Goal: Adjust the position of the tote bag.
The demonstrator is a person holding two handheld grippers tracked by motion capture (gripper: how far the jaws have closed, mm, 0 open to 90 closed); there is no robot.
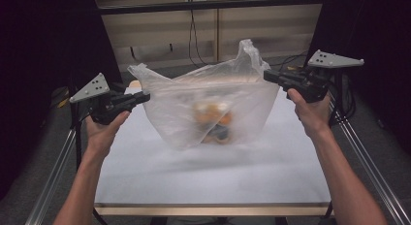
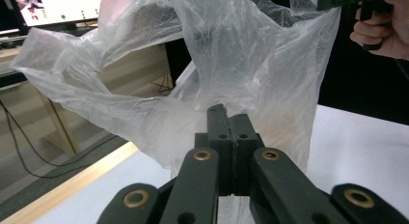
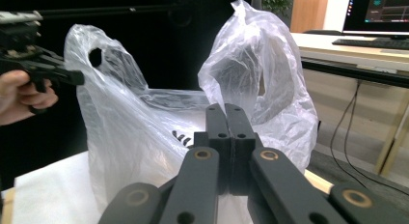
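White tabletop: plain white table [image 1: 160, 181], near edge trimmed in wood, both forearms coming in over it; dark curtains at the sides and a pale wall with cables hanging at the back.
Left gripper: the left gripper [image 1: 143, 96] sits over the left edge of the table, jaws clenched tight on the plastic bag's left rim. From its own camera the film bunches right at the closed tips [image 2: 229, 119].
Right gripper: the right gripper [image 1: 268, 75] is over the right edge, a bit higher and farther back, jaws also pinched shut on the bag's right rim, film pressed at the tips [image 3: 225, 117].
Bag: the plastic bag [image 1: 213, 106] hangs between the two, mouth stretched open left to right, belly sagging to the middle of the table. Can't tell if it's actually resting on it.
Inside: something orange [image 1: 213, 119], blurry through the film, low in the bag, below and between both sets of fingers.
Key relation: looks like whatever comes next depends on that left-right stretch. Both hands are about equally close, one per side.
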